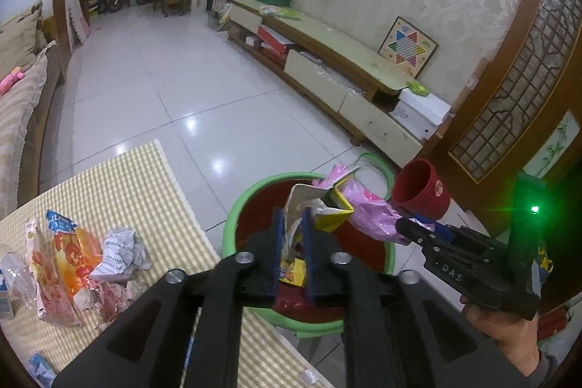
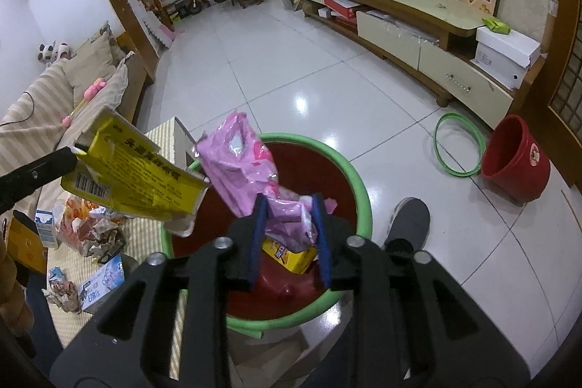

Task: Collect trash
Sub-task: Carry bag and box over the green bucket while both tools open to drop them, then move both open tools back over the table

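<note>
Left to right. On your checked table mat (image 1: 120, 184) the remaining trash waits: an orange snack wrapper (image 1: 78, 250) and crumpled paper (image 1: 120, 251); their print is too small to read. Beside the table stands the green-rimmed red bin (image 2: 358, 191), placed close so each piece needs only a short carry.

Your left gripper (image 1: 293, 242) holds the yellow carton (image 2: 138, 173) over the bin; its pads stand a little apart with the card between them, and whether they press it cannot be told. The carton bears black Chinese lettering and a barcode, not legible here.

Your right gripper (image 2: 291, 235) holds the pink plastic bag (image 2: 236, 162) above the same opening, jaws likewise slightly parted around it. A yellow box (image 2: 291, 255) already lies inside. The right gripper's body reads "DAS".
</note>
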